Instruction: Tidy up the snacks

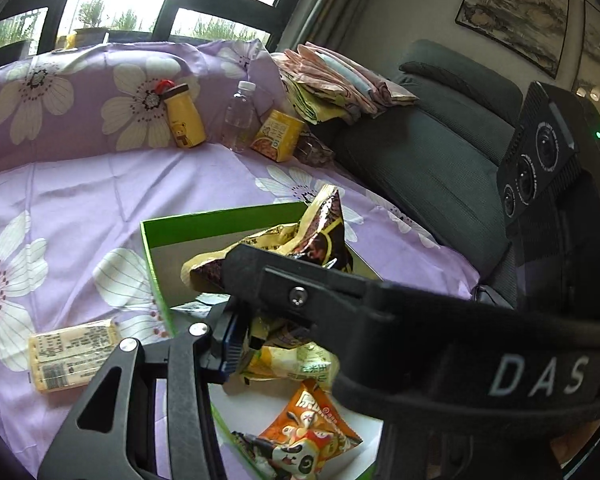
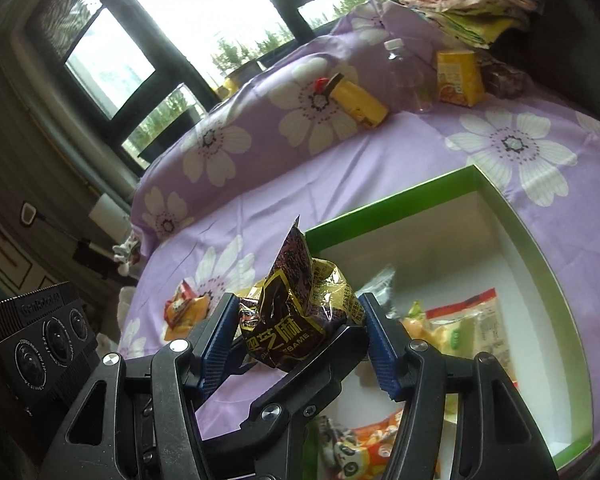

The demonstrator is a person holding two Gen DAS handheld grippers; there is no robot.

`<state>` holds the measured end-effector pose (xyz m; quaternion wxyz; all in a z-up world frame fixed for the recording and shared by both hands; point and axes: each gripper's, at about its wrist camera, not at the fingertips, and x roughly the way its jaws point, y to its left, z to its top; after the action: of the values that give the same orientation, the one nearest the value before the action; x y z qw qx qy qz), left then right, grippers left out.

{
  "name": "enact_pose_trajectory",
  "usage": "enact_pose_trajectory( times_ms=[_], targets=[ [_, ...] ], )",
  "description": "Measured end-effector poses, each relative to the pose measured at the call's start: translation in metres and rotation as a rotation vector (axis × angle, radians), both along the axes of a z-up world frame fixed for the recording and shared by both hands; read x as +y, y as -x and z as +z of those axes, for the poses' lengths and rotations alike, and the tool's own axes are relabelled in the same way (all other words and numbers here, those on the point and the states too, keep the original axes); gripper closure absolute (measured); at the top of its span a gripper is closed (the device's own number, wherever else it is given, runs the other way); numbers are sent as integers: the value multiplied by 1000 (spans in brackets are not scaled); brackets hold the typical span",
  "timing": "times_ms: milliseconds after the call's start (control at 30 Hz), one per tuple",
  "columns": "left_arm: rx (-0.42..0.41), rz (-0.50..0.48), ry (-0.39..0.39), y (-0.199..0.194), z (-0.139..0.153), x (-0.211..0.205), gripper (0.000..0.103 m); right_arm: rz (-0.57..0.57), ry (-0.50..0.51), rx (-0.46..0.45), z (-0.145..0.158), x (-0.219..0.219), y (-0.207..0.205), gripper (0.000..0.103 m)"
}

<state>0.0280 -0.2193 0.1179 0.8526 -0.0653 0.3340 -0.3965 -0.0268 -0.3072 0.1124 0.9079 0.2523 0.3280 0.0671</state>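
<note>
One green-rimmed box (image 2: 556,280) sat on the bed. It held four snack packets, two more lay outside. One yellow bottle (image 1: 184,120), one clear bottle (image 1: 238,116) and one yellow carton (image 1: 276,134) stood behind.

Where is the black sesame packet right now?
The black sesame packet sits between the right gripper fingers, raised over the green box's near-left edge, above the purple sheet.

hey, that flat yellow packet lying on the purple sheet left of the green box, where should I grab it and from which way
Take the yellow packet across its short width, coming straight down from above. It lies flat, label up, on the sheet, so its sides sit low; the cloth gives, so jaws can press in beside the long edges. Its end nearest the green box is close to the wall, so grip mid-length.
</note>
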Motion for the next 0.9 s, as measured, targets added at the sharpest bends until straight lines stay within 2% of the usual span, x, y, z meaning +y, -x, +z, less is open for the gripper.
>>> enact_pose_trajectory(
  times_ms=[300,467,667,767,833,900],
  targets=[
    [115,-31,-45,-18,-22,-39,58,-89,-97,106,-26,-46,-10,40],
    [247,52,-153,-34,-37,-43,57,-99,-206,166,-43,-58,-14,40],
    [242,31,-163,-32,-38,-46,53,-132,-227,199,-48,-62,-16,40],
    [230,-4,-99,-24,-32,-40,40,-148,-237,202,-48,-64,-14,40],
    [197,62,-149,-18,-29,-34,16,-170,-252,193,-47,-68,-11,40],
    [177,71,-125,-15,-26,-25,10,-187,-247,183,-44,-71,-8,40]
  ],
)
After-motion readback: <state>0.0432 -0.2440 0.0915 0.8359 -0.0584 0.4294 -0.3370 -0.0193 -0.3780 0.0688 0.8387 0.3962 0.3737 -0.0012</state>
